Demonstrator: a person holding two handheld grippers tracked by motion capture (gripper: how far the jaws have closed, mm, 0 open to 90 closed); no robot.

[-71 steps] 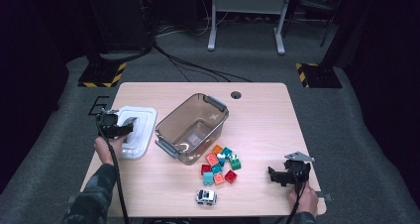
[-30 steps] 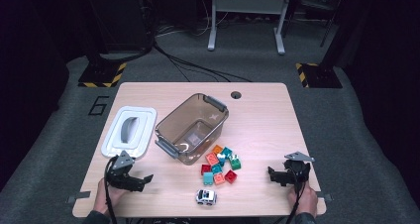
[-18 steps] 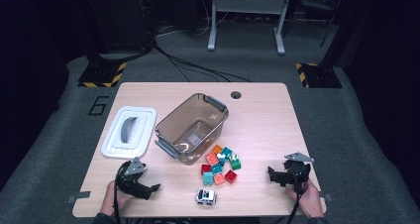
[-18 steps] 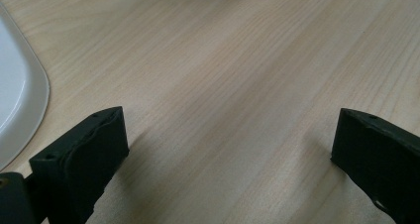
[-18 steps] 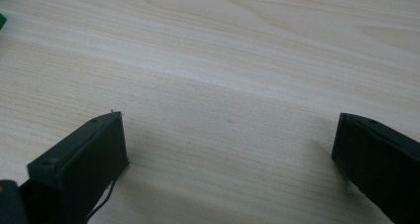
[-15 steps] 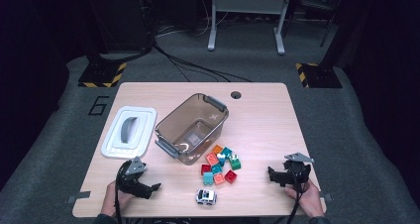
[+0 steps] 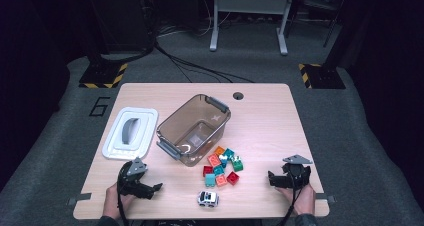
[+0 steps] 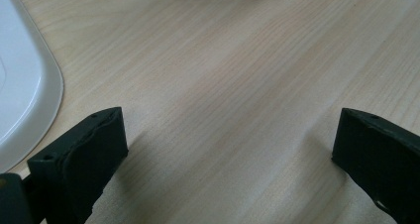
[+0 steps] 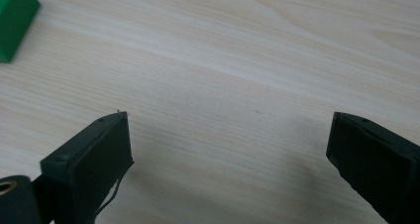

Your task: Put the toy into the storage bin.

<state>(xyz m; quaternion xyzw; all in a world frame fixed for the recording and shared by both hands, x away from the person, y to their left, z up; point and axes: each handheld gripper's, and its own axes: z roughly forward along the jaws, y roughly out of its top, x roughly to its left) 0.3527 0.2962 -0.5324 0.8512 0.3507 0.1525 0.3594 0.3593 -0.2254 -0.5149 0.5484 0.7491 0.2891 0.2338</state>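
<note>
The clear brown box (image 7: 194,130) stands open in the middle of the surface (image 7: 260,111) and holds nothing. Its white lid (image 7: 130,133) with a grey handle lies flat just beside it. Small blocks (image 7: 222,165), red, orange, teal and green, lie in a loose heap near the box, and a white toy car (image 7: 207,198) is in front of them. The left tool (image 7: 150,188) and the right tool (image 7: 272,178) rest low at the near edge, both with jaws spread wide and holding nothing

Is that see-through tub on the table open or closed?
Open. The clear tub has no cover on it; its white lid lies flat on the table to its left, and the inside looks empty.
</note>
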